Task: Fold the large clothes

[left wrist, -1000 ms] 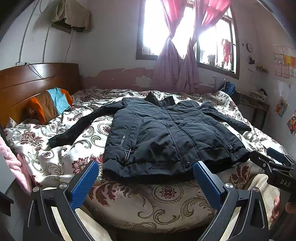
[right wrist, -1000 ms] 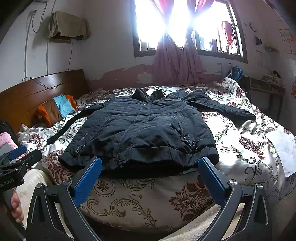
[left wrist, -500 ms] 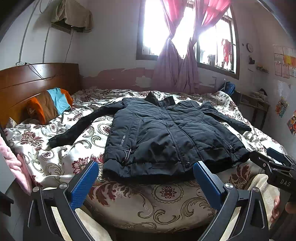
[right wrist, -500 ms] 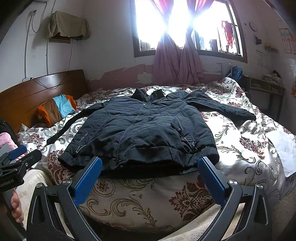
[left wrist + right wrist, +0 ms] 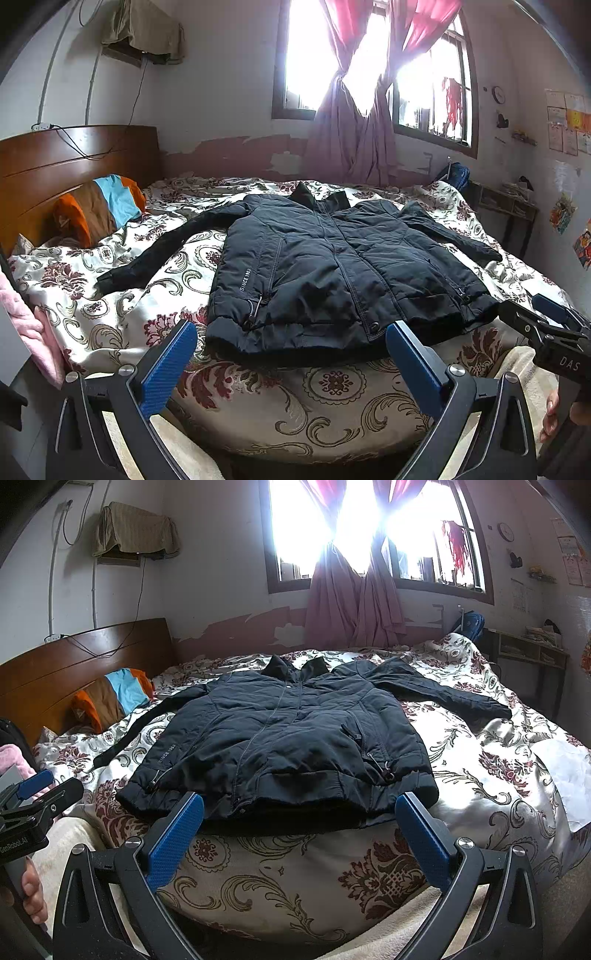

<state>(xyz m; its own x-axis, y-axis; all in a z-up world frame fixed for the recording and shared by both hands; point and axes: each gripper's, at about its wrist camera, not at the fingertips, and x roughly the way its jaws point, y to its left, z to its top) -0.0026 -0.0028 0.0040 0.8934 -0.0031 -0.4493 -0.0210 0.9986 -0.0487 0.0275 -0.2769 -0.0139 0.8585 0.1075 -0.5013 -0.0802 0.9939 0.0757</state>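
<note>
A dark navy padded jacket (image 5: pixel 332 273) lies flat, front up and zipped, on the bed, sleeves spread to both sides, hem toward me. It also shows in the right wrist view (image 5: pixel 288 746). My left gripper (image 5: pixel 291 354) is open and empty, held just short of the hem. My right gripper (image 5: pixel 299 827) is open and empty, also just before the hem. The right gripper shows at the right edge of the left wrist view (image 5: pixel 546 332); the left gripper shows at the left edge of the right wrist view (image 5: pixel 37 797).
The bed has a floral cover (image 5: pixel 147 295) and a wooden headboard (image 5: pixel 55 166) on the left. An orange, brown and blue pillow (image 5: pixel 99 206) lies by the headboard. A white sheet (image 5: pixel 569 771) lies at the bed's right. A desk (image 5: pixel 528 657) stands beyond, under the curtained window.
</note>
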